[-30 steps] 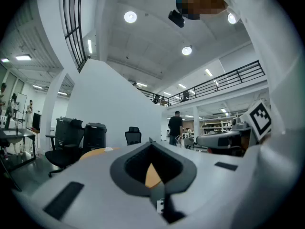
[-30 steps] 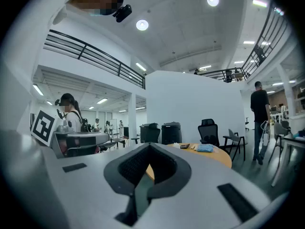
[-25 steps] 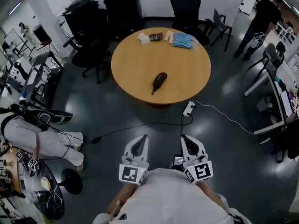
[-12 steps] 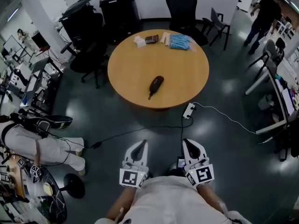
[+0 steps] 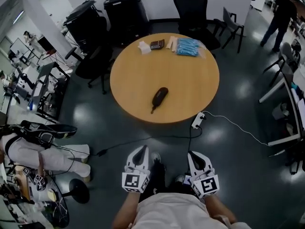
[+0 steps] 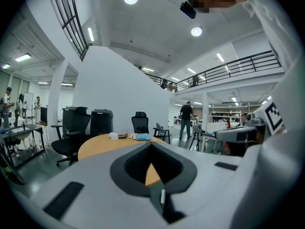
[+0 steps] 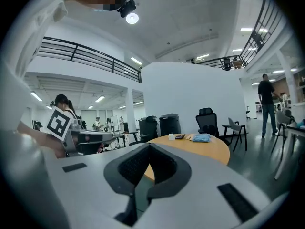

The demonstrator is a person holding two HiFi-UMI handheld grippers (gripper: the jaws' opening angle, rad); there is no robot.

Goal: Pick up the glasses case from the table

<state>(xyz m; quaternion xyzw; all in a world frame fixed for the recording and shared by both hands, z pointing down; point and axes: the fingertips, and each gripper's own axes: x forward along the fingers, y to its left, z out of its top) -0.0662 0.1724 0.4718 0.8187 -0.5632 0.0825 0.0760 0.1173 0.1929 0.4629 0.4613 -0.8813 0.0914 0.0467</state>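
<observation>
Seen from either gripper view, the glasses case [image 5: 159, 95] is hidden behind my own jaws. Left gripper [image 5: 141, 149] and right gripper [image 5: 194, 154] are both closed and empty. The case lies on the round table [image 5: 190, 80], well ahead of me, and sits lower in the head view than a second ago.

The glasses case [image 5: 159, 95] lies on the table [image 5: 190, 87], chairs [image 5: 193, 4] behind.

Left gripper [image 5: 141, 151] and right gripper [image 5: 196, 156] — side by side, jaws together, empty
</observation>
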